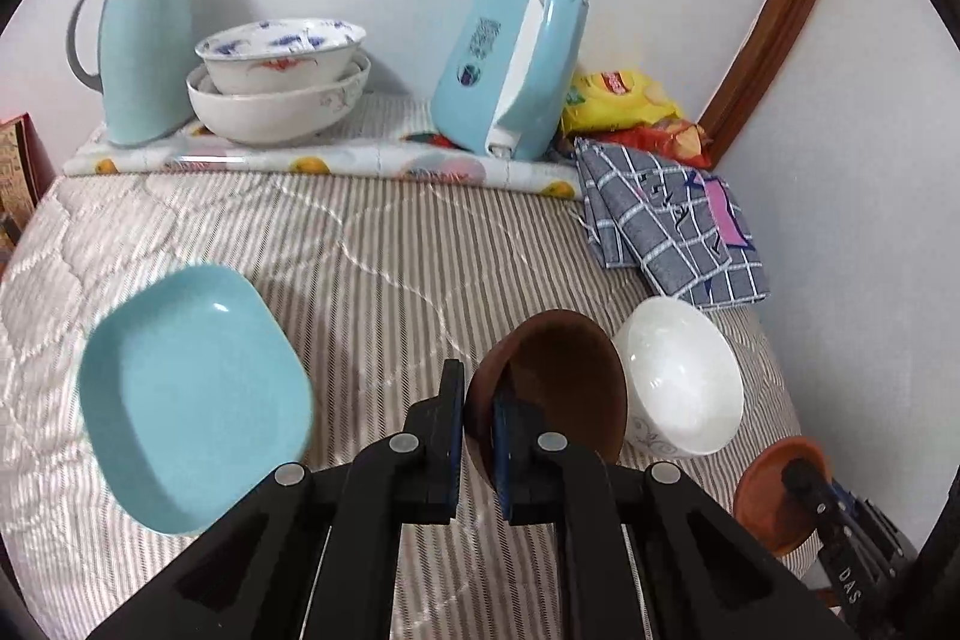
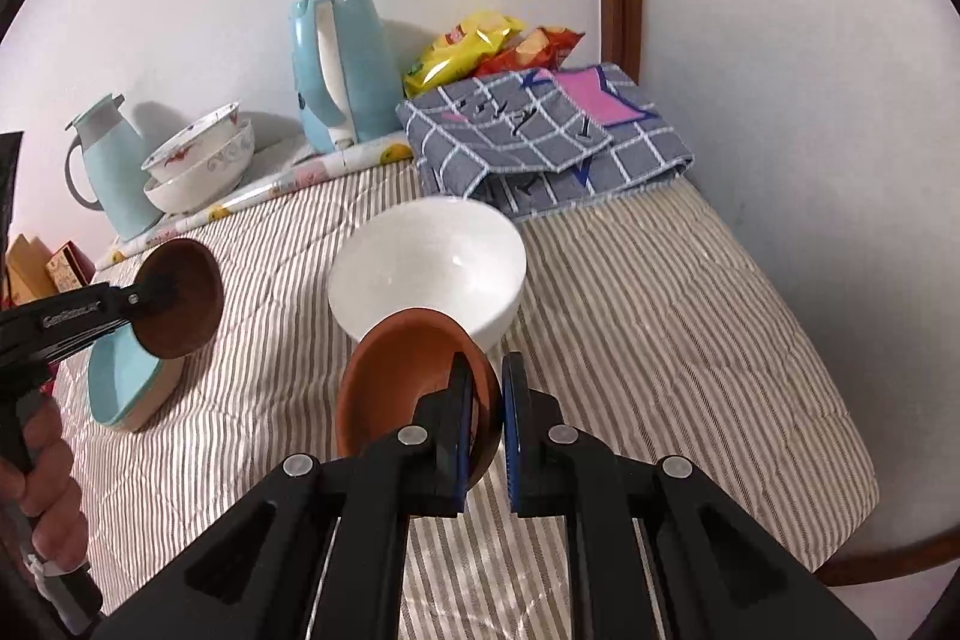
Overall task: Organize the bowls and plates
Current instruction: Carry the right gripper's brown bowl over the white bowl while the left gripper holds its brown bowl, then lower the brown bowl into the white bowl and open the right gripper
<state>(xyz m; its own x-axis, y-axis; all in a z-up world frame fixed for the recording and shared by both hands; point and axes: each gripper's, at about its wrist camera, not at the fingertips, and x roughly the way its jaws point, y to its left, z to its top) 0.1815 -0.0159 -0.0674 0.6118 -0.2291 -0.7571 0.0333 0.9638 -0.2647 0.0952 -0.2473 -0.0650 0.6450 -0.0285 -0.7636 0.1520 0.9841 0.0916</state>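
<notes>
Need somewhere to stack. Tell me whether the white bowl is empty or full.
Empty: the white bowl stands upright and its bare glossy inside shows in both views.

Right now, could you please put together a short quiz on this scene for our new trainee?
1. True or false: the left gripper holds the dark brown bowl by its rim, lifted off the striped quilt.
2. Multiple choice: what is the right gripper shut on? A) the white bowl B) the orange-brown dish C) the light blue plate
3. Fill in: at the back, beside the thermos jug, two patterned bowls sit ____ one another.

Key: 1 true; 2 B; 3 nested inside (stacked).
</notes>
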